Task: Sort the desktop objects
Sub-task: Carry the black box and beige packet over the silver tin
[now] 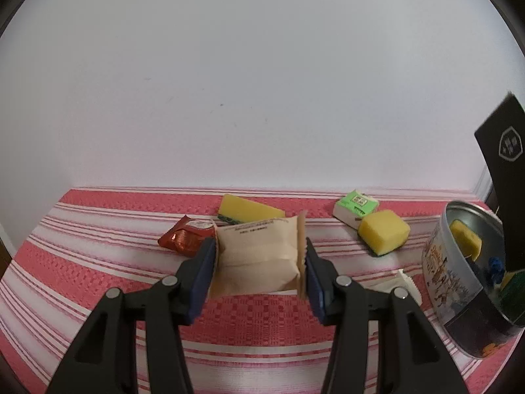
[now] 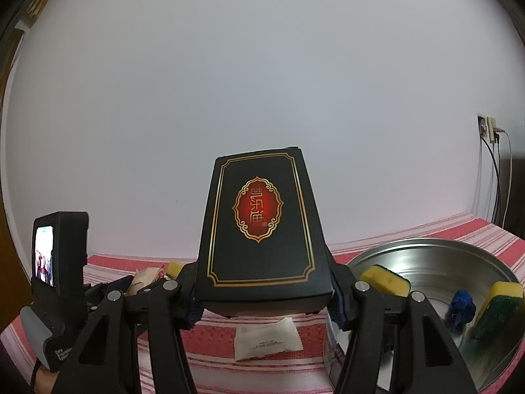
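A black box [image 2: 262,226] edged with a gold line carries three gold Chinese characters, 凯乐迪, on a red medallion; in the left wrist view the same box [image 1: 503,164] shows a white hexagonal emblem, its marks too small to read. Print on the beige packet [image 1: 259,252], white sachet [image 2: 267,341], green-and-white carton [image 1: 356,205], decorated tin [image 1: 459,282] and grey handle [image 2: 57,353] is illegible.

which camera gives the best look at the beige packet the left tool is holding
The left wrist view: the beige packet fills the centre, clamped between the left tool. The right wrist view shows only a sliver of it.
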`<state>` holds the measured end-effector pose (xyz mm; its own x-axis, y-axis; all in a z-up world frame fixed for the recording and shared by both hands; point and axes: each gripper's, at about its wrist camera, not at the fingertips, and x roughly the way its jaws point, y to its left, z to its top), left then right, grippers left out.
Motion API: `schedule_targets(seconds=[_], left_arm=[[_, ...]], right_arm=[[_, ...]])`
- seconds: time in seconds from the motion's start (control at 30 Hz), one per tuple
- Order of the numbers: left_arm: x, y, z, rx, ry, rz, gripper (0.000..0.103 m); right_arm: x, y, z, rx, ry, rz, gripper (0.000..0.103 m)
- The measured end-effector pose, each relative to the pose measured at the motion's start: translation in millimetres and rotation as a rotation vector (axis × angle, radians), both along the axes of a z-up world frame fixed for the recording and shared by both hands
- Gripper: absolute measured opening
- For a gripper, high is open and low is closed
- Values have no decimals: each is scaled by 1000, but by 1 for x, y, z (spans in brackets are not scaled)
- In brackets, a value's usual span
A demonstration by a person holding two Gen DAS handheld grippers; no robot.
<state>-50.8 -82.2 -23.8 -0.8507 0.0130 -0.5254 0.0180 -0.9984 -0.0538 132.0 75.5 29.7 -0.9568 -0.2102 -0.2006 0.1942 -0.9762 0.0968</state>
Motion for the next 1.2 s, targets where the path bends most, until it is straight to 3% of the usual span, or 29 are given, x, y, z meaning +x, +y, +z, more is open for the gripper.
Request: schedule_targets(seconds=[0.23,0.83,1.2], left_arm=[[-8,5,-3,-33,2,19,50],[35,26,13,-32,36,-3,50],[65,61,14,-17,45,-75,50]], right_arm=[[-2,-2,-13,33,2,-10,61],[40,18,-22,63,25,-71,61],[76,45,-22,67,52,-140,61]])
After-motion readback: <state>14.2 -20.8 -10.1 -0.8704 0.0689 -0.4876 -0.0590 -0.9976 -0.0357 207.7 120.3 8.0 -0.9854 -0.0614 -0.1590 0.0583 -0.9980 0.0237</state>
